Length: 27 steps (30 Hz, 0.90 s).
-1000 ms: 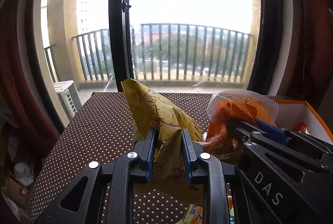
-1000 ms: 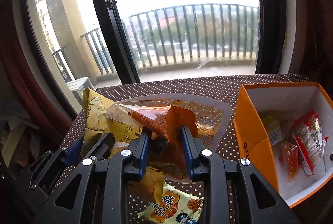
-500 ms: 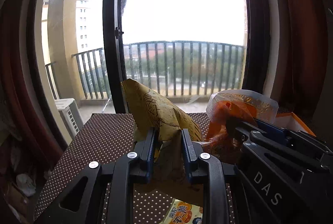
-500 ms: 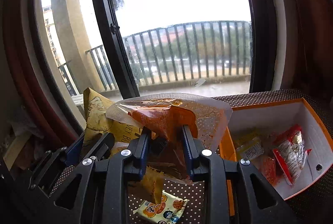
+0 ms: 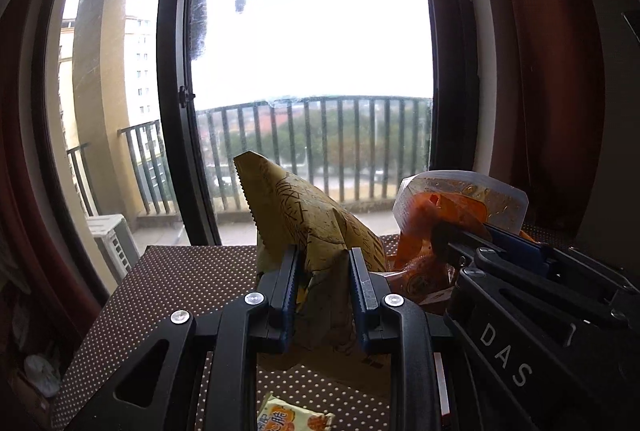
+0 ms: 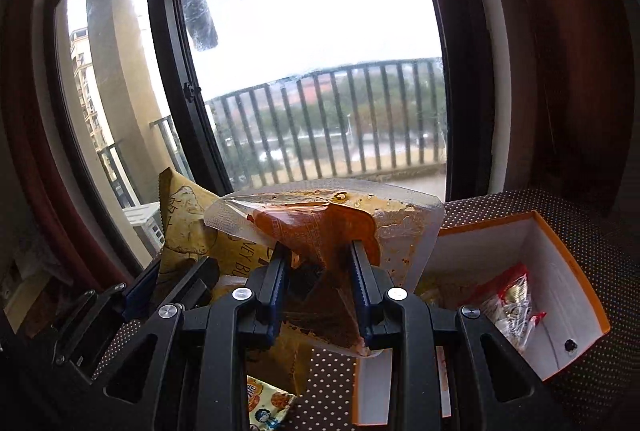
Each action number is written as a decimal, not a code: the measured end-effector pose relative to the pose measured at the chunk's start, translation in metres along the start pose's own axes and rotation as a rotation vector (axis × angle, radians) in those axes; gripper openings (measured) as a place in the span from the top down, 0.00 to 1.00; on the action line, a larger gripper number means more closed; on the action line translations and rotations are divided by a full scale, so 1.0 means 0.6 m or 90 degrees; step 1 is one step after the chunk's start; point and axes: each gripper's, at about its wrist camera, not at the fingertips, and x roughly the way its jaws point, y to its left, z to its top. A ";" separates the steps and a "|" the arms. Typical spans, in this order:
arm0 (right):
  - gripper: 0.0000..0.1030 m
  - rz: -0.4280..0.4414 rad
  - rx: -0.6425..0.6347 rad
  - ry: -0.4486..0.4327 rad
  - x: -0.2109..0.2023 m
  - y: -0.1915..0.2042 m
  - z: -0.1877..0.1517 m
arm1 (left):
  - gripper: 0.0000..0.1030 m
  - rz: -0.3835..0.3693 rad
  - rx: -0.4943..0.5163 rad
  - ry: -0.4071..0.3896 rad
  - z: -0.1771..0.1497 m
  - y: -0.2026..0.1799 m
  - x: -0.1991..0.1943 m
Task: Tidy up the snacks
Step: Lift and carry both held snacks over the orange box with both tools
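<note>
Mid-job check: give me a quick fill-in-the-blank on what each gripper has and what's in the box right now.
1. The left gripper is shut on a ____ snack bag.
2. The right gripper is shut on a clear pouch of ____ contents.
3. The orange box has a ____ interior.
4. A small snack packet lies on the ____ tablecloth.

Missing: yellow; orange; white; dotted

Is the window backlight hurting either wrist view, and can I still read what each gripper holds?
Left wrist view: sky blown out white, room edges dark, frame bowed by fisheye; the yellow snack bag in the left hand-held gripper stays readable. Right wrist view: same glare, yet the clear orange pouch and orange box show clearly.
</note>
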 end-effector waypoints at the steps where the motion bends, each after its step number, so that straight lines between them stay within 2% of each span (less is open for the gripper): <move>1: 0.69 -0.003 0.001 -0.003 -0.002 -0.009 0.001 | 0.79 -0.004 0.002 -0.002 0.001 -0.009 0.000; 13: 0.69 -0.039 0.019 -0.008 -0.037 -0.101 0.008 | 0.79 -0.052 0.026 0.008 0.007 -0.102 0.014; 21: 0.69 -0.074 0.057 0.016 -0.038 -0.173 -0.003 | 0.79 -0.094 0.049 0.046 -0.002 -0.174 0.048; 27: 0.69 -0.103 0.086 0.055 -0.018 -0.223 -0.022 | 0.78 -0.115 0.064 0.094 -0.021 -0.220 0.091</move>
